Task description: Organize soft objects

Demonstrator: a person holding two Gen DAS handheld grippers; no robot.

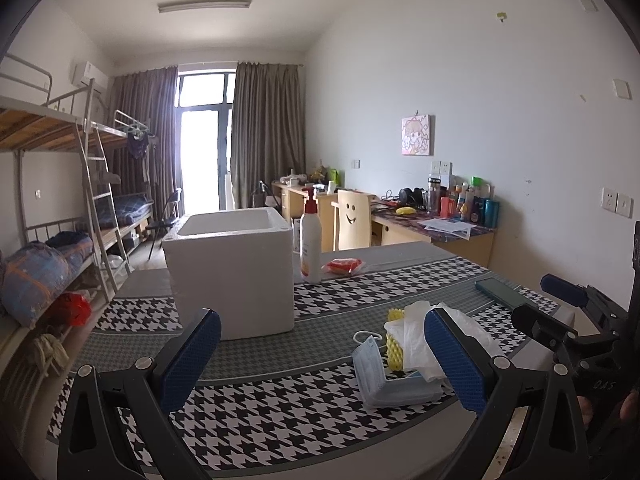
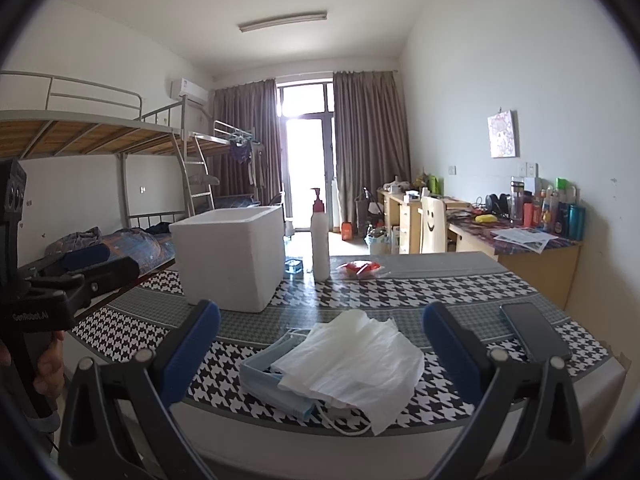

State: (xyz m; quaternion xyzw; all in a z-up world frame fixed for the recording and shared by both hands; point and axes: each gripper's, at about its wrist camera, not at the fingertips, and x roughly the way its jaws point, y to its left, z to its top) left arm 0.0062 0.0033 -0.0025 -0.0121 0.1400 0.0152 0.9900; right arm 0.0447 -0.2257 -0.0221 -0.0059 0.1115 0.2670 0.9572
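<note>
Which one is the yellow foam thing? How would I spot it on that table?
Start at the white foam box on the checkered table. Right of it, nearer the grippers, lies a small pile: blue face masks and white tissue. The yellow foam net pokes out beneath the tissue, the pile's only yellow, bumpy piece.

White tissue (image 2: 352,356) atop folded blue masks (image 2: 264,376) beside yellow foam (image 1: 394,340).
</note>
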